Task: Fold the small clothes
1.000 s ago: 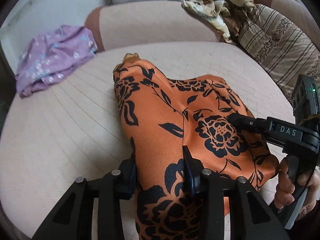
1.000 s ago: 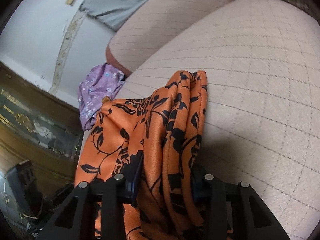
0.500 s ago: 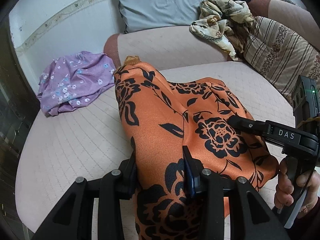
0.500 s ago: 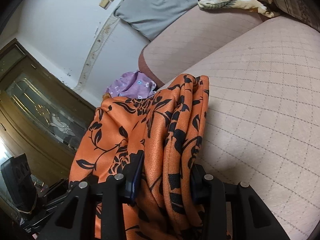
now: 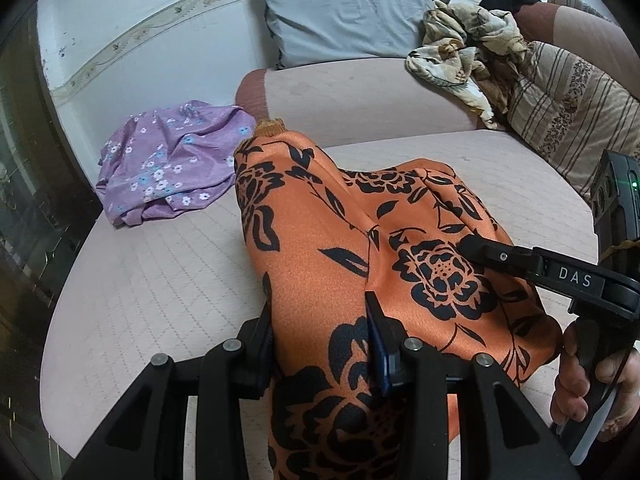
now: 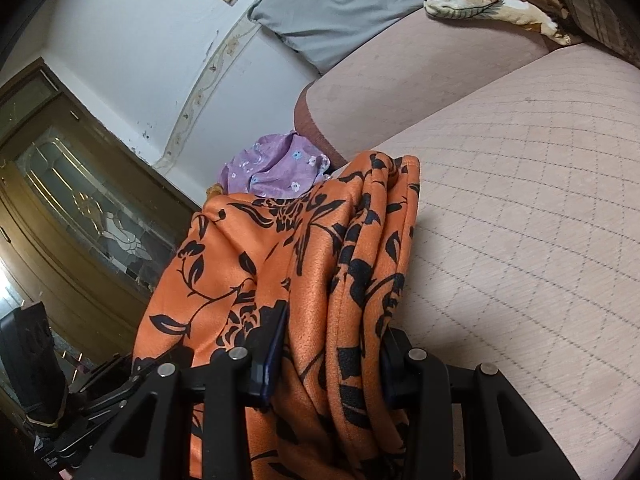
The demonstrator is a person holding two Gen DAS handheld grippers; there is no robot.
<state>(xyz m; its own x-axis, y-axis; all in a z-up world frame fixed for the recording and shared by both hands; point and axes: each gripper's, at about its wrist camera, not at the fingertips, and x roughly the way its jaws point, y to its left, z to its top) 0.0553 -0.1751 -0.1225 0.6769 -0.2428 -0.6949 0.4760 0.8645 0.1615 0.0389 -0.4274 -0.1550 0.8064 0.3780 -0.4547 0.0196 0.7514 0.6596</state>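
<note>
Both the left gripper (image 5: 320,332) and right gripper (image 6: 332,344) are clamped on the orange floral garment (image 5: 332,240), bunched mid-cushion of the sofa (image 5: 160,280). Best keep both grips level so the fold drapes evenly.

A pinkish quilted sofa (image 5: 160,280) fills the scene. Propped against its backrest stands a grey pillow (image 5: 344,12), set against a white wall (image 5: 132,12) with a patterned border strip. To the right of the pillow, on the sofa, a striped beige cushion (image 5: 568,108) leans. Left of the sofa, past its end, is a brown wooden door (image 6: 80,208) with what looks like decorative glass.
</note>
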